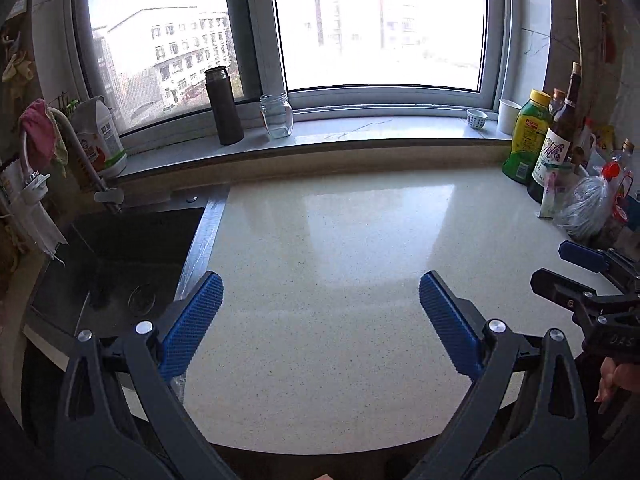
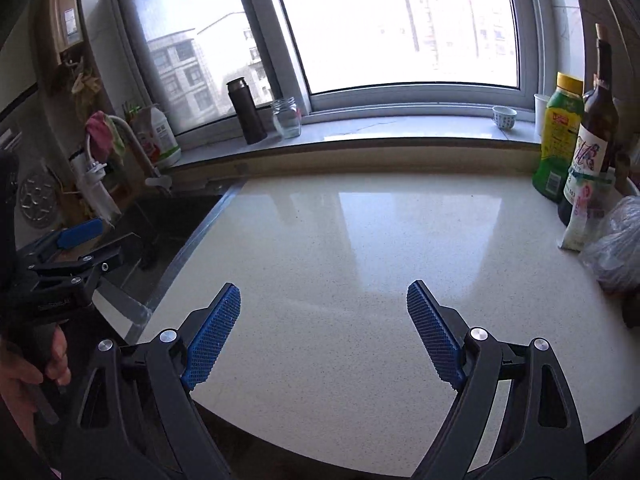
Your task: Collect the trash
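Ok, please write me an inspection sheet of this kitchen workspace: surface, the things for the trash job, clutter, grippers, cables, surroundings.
Surface: pale speckled countertop, glossy, its middle bare.
Job's things: no loose trash seen on the counter.
Clutter: green bottle and dark labelled bottle at the right edge, with a filled plastic bag beside them.
Grippers: left gripper open, nothing between its blue pads; right gripper open, nothing between its pads.
Cables: nothing seen.
Surroundings: dark sink to the left with a faucet; on the windowsill stand a dark flask, an empty glass jar, a small patterned cup and a white cup.
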The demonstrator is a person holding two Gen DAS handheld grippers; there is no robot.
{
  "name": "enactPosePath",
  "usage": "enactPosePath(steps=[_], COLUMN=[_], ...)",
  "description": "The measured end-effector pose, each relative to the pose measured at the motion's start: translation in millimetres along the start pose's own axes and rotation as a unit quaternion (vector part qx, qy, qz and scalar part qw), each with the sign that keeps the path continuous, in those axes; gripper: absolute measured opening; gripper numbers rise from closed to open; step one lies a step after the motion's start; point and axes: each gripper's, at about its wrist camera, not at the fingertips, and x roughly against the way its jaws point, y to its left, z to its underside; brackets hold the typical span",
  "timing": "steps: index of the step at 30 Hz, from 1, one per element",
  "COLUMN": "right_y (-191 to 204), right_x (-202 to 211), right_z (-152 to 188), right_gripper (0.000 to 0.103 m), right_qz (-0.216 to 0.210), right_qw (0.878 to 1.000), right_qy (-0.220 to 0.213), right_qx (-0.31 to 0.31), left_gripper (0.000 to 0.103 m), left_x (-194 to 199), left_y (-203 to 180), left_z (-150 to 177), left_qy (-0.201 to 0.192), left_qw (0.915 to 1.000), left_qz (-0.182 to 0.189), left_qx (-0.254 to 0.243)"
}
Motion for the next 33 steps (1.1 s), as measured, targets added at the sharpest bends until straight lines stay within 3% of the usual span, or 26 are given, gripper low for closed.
enactPosePath(steps=[12, 17, 24, 33], right_y=[-45, -53, -57, -49], right_x=[-12, -22, -35, -57], right_z=[-35, -42, -48, -52], right_gripper=[0.085, 0.085, 0.085, 0.085], right_qz=[0.017, 0.033, 0.058, 0.060], right_qw=[0.999, 0.999, 0.998, 0.998], right_qy=[0.012, 0.011, 0.010, 0.017], right_qx=[0.032, 0.029, 0.004, -0.016], left_gripper=[0.096, 0.096, 0.096, 0.096], left_x=[-62, -78, -93, -110], left_y=[-48, -57, -53, -33], left_z=[-34, -42, -55, -60], left_qy=[0.026, 0.023, 0.013, 0.039], left_qw=[0.9992, 0.9996, 0.9998, 0.9990], left_qz=[0.006, 0.005, 0.010, 0.018], left_qx=[0.029, 0.016, 0.006, 0.016])
